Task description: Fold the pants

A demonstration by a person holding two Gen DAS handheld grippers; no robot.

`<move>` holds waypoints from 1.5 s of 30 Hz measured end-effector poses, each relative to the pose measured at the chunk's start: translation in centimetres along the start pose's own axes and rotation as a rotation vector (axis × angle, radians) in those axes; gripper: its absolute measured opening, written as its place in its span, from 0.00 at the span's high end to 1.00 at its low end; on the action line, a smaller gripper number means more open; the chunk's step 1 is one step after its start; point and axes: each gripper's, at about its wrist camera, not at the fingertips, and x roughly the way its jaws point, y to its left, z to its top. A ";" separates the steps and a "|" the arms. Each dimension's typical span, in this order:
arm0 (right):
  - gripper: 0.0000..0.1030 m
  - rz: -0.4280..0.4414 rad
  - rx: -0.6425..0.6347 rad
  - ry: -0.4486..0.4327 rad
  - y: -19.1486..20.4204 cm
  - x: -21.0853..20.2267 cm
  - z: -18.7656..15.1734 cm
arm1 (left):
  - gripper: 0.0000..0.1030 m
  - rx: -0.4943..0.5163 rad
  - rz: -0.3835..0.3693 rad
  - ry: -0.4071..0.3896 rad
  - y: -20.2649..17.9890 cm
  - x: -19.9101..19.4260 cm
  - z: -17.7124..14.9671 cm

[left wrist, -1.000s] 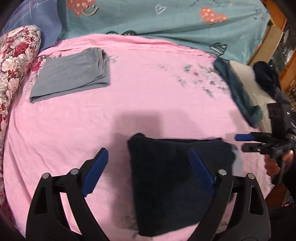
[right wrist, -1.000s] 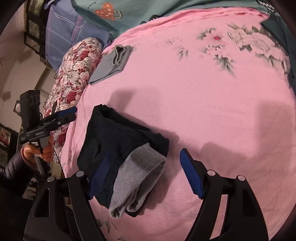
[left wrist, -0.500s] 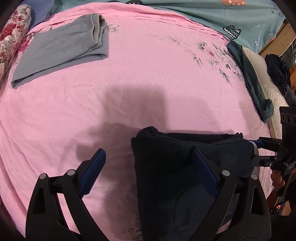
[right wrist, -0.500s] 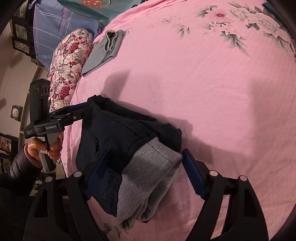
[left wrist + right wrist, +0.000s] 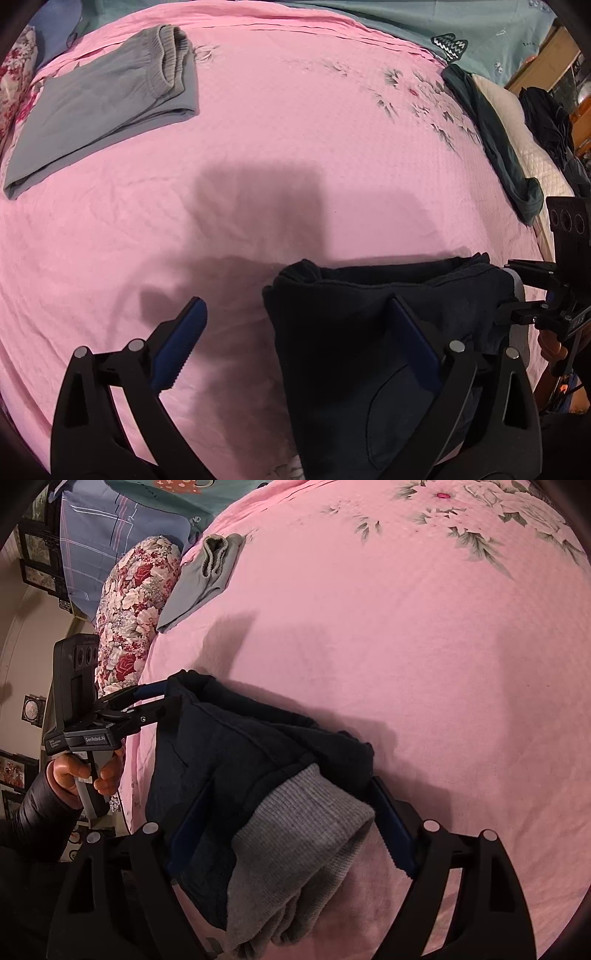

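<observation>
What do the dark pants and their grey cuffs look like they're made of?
The dark pants look like soft matte navy fleece or sweatshirt knit: thick, fuzzy, rounded folds. The grey cuffs look like ribbed knit, with fine parallel ribs. Exact fibre cannot be told.

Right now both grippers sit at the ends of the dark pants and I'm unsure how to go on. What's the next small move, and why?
Probably close both grippers on the cloth. The left gripper is open, with the corner of the dark pants between its fingers; the right gripper is open around the grey cuff. Neither holds anything yet, so the pants on the pink bedspread can't be lifted or folded further.
</observation>
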 end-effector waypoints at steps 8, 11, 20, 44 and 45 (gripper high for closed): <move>0.01 0.004 -0.013 0.038 0.8 1.0 0.4 | 0.04 0.060 -0.055 0.018 0.6 0.0 0.1; 0.01 0.054 0.008 0.028 0.2 0.7 0.3 | 0.04 0.070 -0.102 0.024 0.9 0.3 0.2; 0.01 0.040 0.024 0.005 0.2 0.5 0.0 | 0.06 0.119 -0.196 0.021 0.9 0.5 0.0; 0.40 0.002 0.103 -0.019 -0.2 -0.6 -1.1 | 0.17 0.127 -0.304 0.015 -1.8 2.2 -0.1; 0.41 -0.012 0.093 -0.025 0.1 -0.6 -1.1 | 0.22 0.119 -0.305 0.006 -1.6 2.0 -0.1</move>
